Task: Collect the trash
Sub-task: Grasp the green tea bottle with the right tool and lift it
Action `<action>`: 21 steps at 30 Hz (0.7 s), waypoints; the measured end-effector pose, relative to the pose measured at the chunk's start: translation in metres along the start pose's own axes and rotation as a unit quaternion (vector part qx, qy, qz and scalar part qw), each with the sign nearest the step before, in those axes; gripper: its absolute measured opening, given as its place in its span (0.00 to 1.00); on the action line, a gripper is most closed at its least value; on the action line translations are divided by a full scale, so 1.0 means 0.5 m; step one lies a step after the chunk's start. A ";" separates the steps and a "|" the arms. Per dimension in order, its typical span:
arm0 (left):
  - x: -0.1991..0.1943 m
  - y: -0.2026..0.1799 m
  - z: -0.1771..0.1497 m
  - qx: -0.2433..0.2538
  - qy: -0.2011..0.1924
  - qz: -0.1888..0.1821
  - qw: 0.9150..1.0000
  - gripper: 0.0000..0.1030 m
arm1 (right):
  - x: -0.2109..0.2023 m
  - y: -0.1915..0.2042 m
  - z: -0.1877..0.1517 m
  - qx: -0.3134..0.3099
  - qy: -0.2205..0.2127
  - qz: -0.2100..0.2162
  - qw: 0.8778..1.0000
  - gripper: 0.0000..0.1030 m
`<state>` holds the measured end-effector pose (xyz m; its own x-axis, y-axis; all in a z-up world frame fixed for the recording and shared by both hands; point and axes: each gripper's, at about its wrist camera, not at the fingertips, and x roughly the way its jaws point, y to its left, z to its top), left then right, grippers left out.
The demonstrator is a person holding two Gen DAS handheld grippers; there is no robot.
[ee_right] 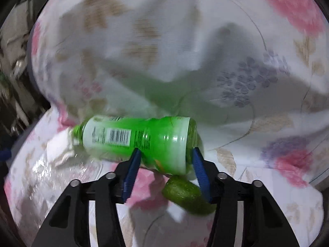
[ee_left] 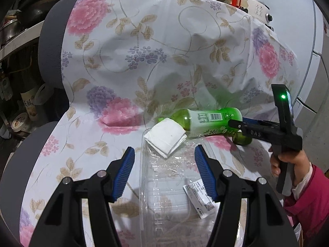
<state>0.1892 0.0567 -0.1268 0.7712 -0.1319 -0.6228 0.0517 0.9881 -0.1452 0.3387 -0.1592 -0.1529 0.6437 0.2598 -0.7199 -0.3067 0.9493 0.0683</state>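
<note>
A green plastic bottle (ee_left: 207, 121) lies on its side on the floral cloth (ee_left: 144, 61); it also shows in the right wrist view (ee_right: 131, 138). My right gripper (ee_right: 165, 164) is closed on the bottle's end, and shows in the left wrist view (ee_left: 236, 124) at the right. A small green fruit-like item (ee_right: 185, 193) lies under it. A folded white napkin (ee_left: 166, 136) rests on a clear plastic tray (ee_left: 174, 185) with a white label (ee_left: 199, 197). My left gripper (ee_left: 164, 170) is open, its pads either side of the tray.
The cloth covers a grey padded chair (ee_left: 51, 41). Shelves with pots and jars (ee_left: 18, 30) stand left. A white appliance (ee_left: 261, 10) and bottles stand at the back right.
</note>
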 end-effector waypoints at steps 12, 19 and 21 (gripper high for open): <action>-0.029 0.013 -0.015 -0.009 -0.005 0.001 1.000 0.58 | -0.080 0.128 -0.043 -0.074 0.036 0.098 0.992 0.32; -0.017 0.023 -0.014 -0.017 0.000 0.006 1.000 0.58 | -0.099 0.108 -0.022 -0.113 -0.021 0.028 0.993 0.81; -0.015 0.022 -0.013 -0.015 0.000 0.006 1.000 0.58 | -0.074 0.095 -0.005 -0.117 -0.016 0.019 0.993 0.81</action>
<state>0.1800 0.0681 -0.1289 0.7711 -0.1193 -0.6254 0.0223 0.9867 -0.1608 0.2985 -0.1241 -0.1247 0.6494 0.3030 -0.6975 -0.4832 0.8726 -0.0708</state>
